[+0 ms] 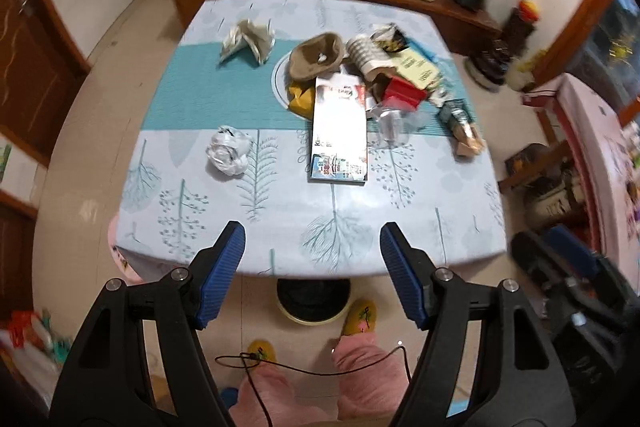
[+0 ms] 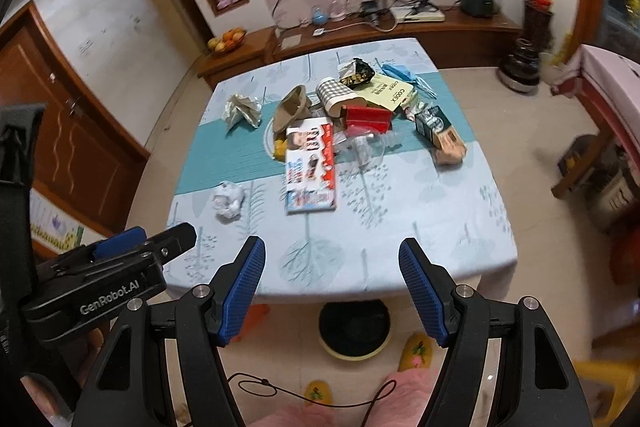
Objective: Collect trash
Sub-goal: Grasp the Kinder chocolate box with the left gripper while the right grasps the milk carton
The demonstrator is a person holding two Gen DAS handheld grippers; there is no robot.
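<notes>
Trash sits in a loose heap mid-surface [image 1: 280, 227], on the teal band of the cloth, with a few strays off to the left.

- Flat printed carton [image 1: 339, 131]: nearest piece, lying flat, far end resting on the white plate [image 1: 280, 75]. Probably light and stiff, with slick faces; I'd pinch across a long edge, not the flat.
- Crumpled white wad [image 1: 229, 151]: alone, left of the carton. Soft, near weightless, should compress in the grip; take it anywhere.
- Crumpled foil-like wrapper [image 1: 248, 41]: further back left, same handling.
- Brown moulded-pulp bowl [image 1: 316, 55]: sits on the plate with a small white scrap in it. Likely light and crushable; grab the rim.
- Checked paper cup [image 1: 366, 57]: lying on its side against the pile, mouth not readable. Thin wall, take the rim.
- Red box [image 1: 402, 93] and clear crinkled plastic [image 1: 394, 121]: the plastic looks slippery, may slide out of a pinch.
- Yellow item under the bowl on the plate, can't identify.

Dark round bin [image 1: 314, 301] stands on the floor under the near edge of the surface; contents not visible.

Left tongs [image 1: 312, 247]: jaws wide, nothing between them, hovering short of the near edge. Right tongs [image 2: 332, 263]: wide, empty, likewise short of the edge.
</notes>
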